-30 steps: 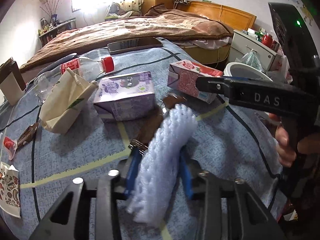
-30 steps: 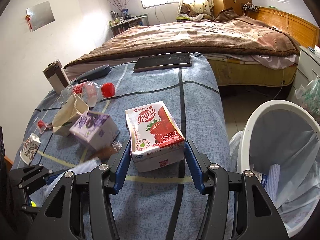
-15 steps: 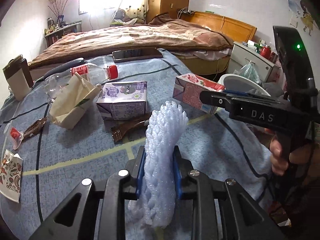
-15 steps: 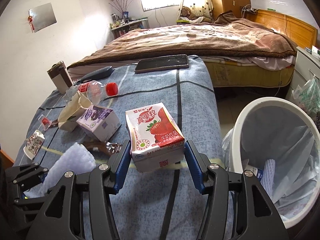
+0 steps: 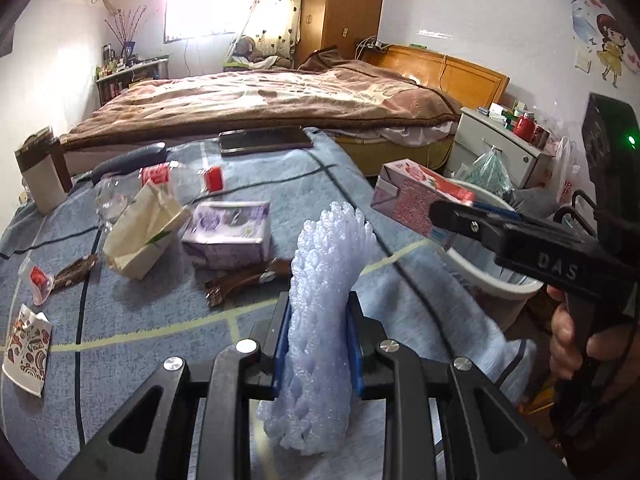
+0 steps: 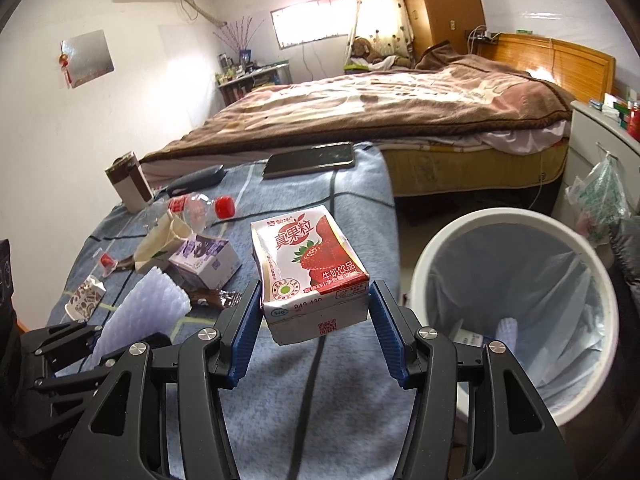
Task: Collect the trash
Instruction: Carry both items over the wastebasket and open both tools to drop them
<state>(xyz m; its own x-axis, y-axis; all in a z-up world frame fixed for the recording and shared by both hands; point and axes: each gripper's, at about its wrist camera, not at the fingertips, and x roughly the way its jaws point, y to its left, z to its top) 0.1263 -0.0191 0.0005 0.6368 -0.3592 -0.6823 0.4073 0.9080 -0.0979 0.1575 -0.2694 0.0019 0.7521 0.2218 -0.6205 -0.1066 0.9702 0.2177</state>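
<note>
Foam net [image 5: 320, 320] between pads of left gripper [image 5: 318, 344], above blanket [image 5: 140, 380]. Milk carton [image 6: 308, 268] between pads of right gripper [image 6: 316, 320], left of waste bin [image 6: 516, 320]. Bin stands on floor, right of blanket edge. On blanket behind foam net: wrapper [image 5: 244, 280], then second carton [image 5: 228, 234]; paper bag [image 5: 140, 236] left of it, bottle [image 5: 168, 180] behind bag. Phone [image 6: 310, 159] at far edge, bed [image 6: 380, 112] beyond. Paper cup [image 5: 26, 350] at near left.

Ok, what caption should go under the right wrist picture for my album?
Right claw carries a strawberry milk carton toward the white bin.
</note>
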